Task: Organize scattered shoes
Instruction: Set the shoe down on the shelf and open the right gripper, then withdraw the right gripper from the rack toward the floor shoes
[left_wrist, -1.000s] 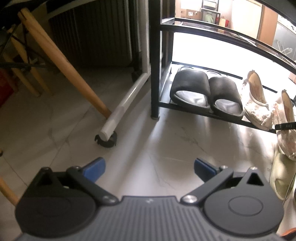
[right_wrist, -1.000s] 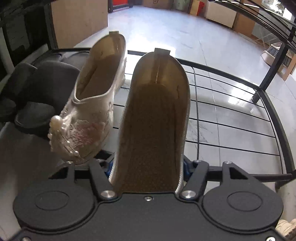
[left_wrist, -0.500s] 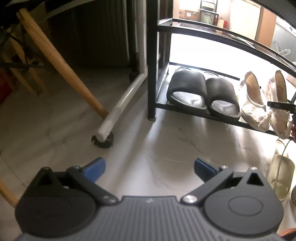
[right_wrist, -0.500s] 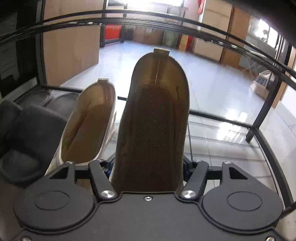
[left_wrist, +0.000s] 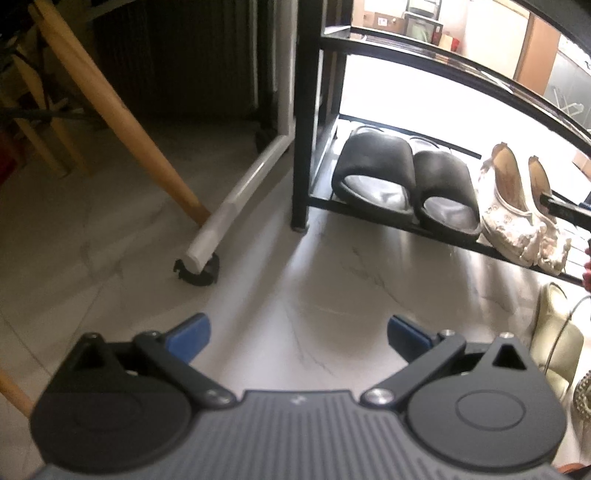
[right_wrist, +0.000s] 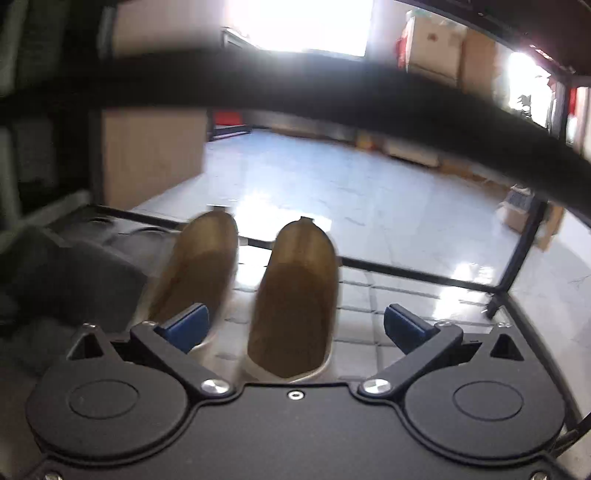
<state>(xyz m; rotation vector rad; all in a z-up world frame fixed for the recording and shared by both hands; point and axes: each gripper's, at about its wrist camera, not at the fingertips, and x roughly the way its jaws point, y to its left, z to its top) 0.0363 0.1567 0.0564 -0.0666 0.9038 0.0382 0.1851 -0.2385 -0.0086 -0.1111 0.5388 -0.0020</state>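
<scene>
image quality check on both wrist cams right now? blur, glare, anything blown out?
Right wrist: motion-smeared, rack bar and white flats soft, window behind blown out, glare on the floor. Left wrist: sharper, black slides crisp, backlit rack with white-out behind its upper shelf, dark left side, fisheye bending the rails.

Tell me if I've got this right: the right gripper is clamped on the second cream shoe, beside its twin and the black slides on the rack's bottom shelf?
Not quite. The right wrist view shows the right gripper open, its jaws just spread clear of the second cream shoe. That shoe does sit beside its twin and the black slides on the bottom shelf.
</scene>
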